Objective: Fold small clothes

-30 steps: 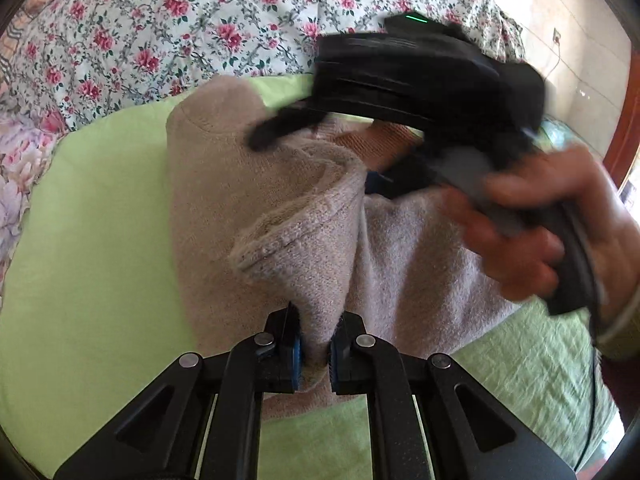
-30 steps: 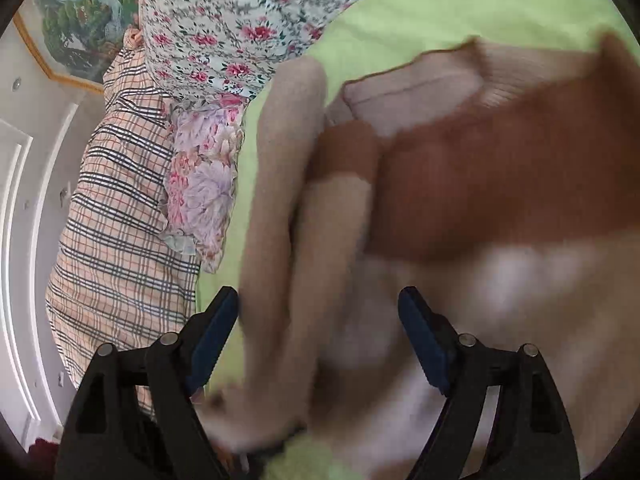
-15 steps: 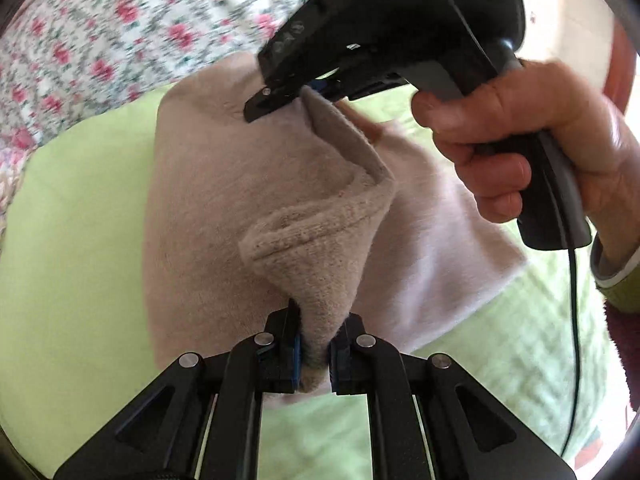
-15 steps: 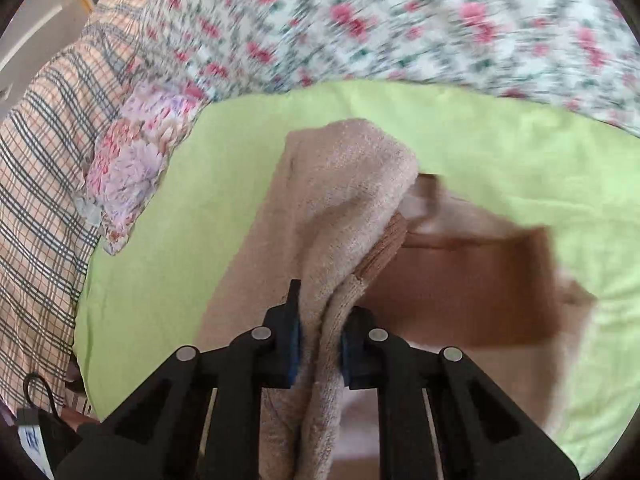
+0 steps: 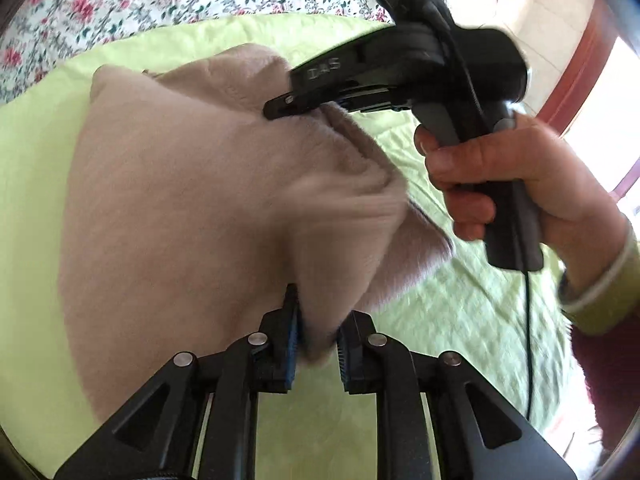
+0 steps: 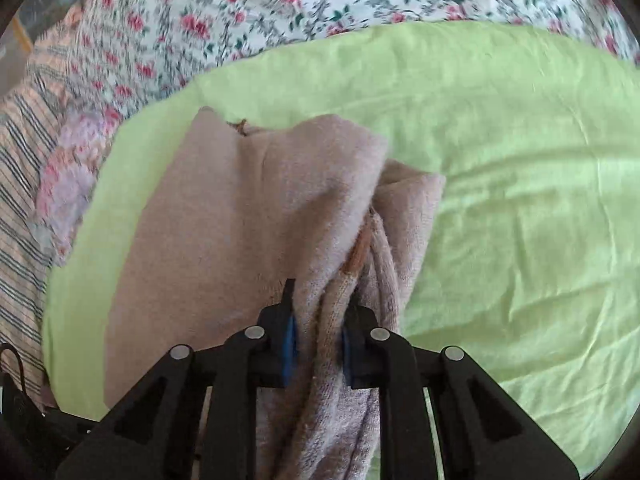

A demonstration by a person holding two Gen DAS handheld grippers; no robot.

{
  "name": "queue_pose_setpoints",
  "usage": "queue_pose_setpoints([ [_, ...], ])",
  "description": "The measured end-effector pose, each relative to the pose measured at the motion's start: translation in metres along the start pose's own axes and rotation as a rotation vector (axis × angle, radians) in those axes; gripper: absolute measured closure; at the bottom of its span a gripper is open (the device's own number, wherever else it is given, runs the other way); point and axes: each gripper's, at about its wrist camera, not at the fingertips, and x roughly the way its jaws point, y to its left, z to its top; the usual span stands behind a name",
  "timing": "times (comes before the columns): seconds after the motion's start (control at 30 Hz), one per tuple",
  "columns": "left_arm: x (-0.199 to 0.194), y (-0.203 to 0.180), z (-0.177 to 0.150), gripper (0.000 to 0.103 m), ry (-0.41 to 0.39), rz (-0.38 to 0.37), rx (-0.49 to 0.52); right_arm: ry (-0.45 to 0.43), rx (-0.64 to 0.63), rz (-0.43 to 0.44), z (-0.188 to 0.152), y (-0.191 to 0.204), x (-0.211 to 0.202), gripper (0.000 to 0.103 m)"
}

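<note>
The beige sweater point(image 5: 192, 208) lies folded on the green bedsheet point(image 6: 520, 200). The left tool point(image 5: 316, 344), its jaws just eased wider, has a fold between them, barely touching. The right tool point(image 6: 318, 340) is clenched on a bunched edge.

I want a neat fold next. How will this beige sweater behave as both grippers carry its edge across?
Probably floppy: the sweater sags and creases between the left gripper and the right gripper. Its fuzzy knit likely resists slipping. The left jaws have just been opening with cloth between them, so that corner may drop.
</note>
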Motion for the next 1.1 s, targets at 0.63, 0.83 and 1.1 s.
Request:
queue_pose_setpoints([
  [0.63, -0.027, 0.126, -0.013, 0.062, 0.006, 0.058, -0.270, -0.170, -0.049, -0.066, 0.004, 0.024, -0.044, 0.087],
  [0.83, -0.009, 0.114, -0.017, 0.059, 0.041, 0.056, -0.270, -0.061, 0.004, -0.119, -0.001, 0.000, -0.005, 0.083],
  [1.1, -0.008, 0.109, -0.021, 0.056, 0.043, 0.051, -0.272, -0.087, 0.021, -0.137, -0.009, -0.001, -0.035, 0.071],
])
